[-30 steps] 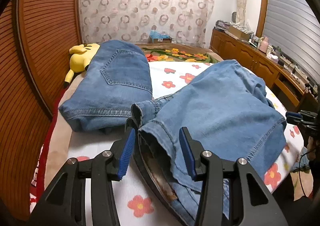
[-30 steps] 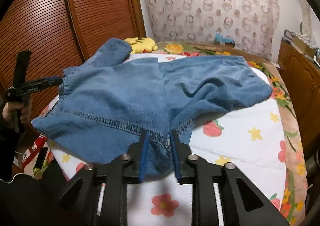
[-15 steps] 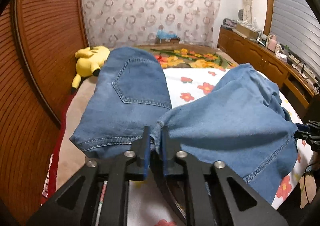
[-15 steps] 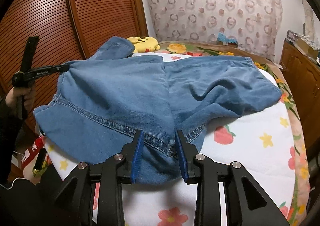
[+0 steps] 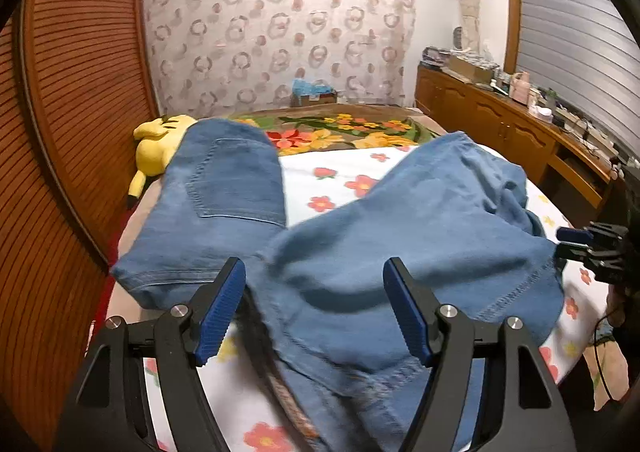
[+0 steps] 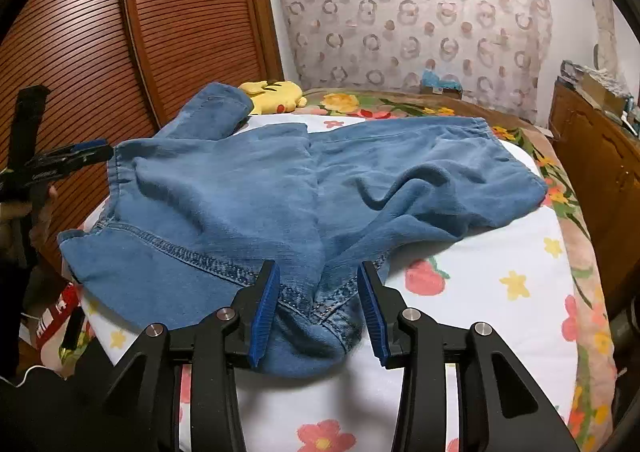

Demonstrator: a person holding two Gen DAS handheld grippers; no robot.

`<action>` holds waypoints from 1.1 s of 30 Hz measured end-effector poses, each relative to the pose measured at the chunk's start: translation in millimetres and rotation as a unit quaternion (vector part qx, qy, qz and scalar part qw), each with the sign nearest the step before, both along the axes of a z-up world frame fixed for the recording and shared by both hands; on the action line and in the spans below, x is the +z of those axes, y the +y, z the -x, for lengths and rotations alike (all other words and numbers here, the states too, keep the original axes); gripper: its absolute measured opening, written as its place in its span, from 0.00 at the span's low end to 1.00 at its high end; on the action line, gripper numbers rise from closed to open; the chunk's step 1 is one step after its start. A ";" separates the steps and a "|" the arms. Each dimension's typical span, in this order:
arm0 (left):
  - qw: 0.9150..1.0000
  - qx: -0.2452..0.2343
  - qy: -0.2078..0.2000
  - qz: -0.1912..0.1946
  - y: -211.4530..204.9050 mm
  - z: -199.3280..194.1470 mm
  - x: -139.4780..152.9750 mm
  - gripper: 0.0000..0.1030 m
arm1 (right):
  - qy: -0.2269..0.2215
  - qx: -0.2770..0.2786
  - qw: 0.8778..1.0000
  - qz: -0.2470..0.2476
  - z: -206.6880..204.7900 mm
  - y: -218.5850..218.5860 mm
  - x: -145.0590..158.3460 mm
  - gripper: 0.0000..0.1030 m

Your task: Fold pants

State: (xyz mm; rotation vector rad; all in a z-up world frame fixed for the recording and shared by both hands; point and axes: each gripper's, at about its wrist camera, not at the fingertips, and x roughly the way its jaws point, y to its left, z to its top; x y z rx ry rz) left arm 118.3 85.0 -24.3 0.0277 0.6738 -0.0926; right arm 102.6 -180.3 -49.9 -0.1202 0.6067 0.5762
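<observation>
Light blue denim pants (image 5: 400,252) lie spread and rumpled on the flowered bed sheet; they also show in the right wrist view (image 6: 280,195). My left gripper (image 5: 312,312) is open, its blue pads on either side of the pants' near edge without holding it. My right gripper (image 6: 316,304) is open too, with the stitched hem bunched between its blue pads. Each gripper also shows from the other side: the right one (image 5: 576,242) at the pants' right edge, the left one (image 6: 80,151) at their left edge.
A second pair of folded jeans (image 5: 224,203) lies to the left by a yellow plush toy (image 5: 160,143). A slatted wooden wardrobe (image 6: 180,23) stands on the left. A wooden dresser (image 5: 500,131) with clutter stands on the right, and a box (image 5: 314,93) at the bed's far end.
My left gripper closed on the pants' edge, lifted it, then opened wide and let go. My right gripper opened from shut on the hem. The pants lie flatter.
</observation>
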 end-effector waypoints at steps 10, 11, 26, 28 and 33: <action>0.998 -0.062 0.012 -0.017 -54.5 -20.8 -6.5 0.70 | -0.009 -0.038 0.999 0.018 -19.4 -15.3 3.5 0.51; 0.997 -0.068 0.011 -0.017 -59.1 -23.9 -5.4 0.70 | -0.008 -0.044 0.999 0.017 -23.9 -18.9 3.8 0.51; 0.994 -0.106 -0.002 0.000 -115.0 -70.1 14.5 0.72 | 0.028 -0.115 0.993 0.003 -102.4 -63.6 4.7 0.51; 0.995 -0.099 0.006 0.002 -114.8 -77.9 6.9 0.72 | 0.032 -0.120 0.992 -0.001 -113.1 -67.0 2.4 0.51; 0.996 -0.086 0.030 0.002 -113.8 -92.6 -12.0 0.72 | 0.042 -0.133 0.990 -0.004 -133.2 -71.0 0.4 0.51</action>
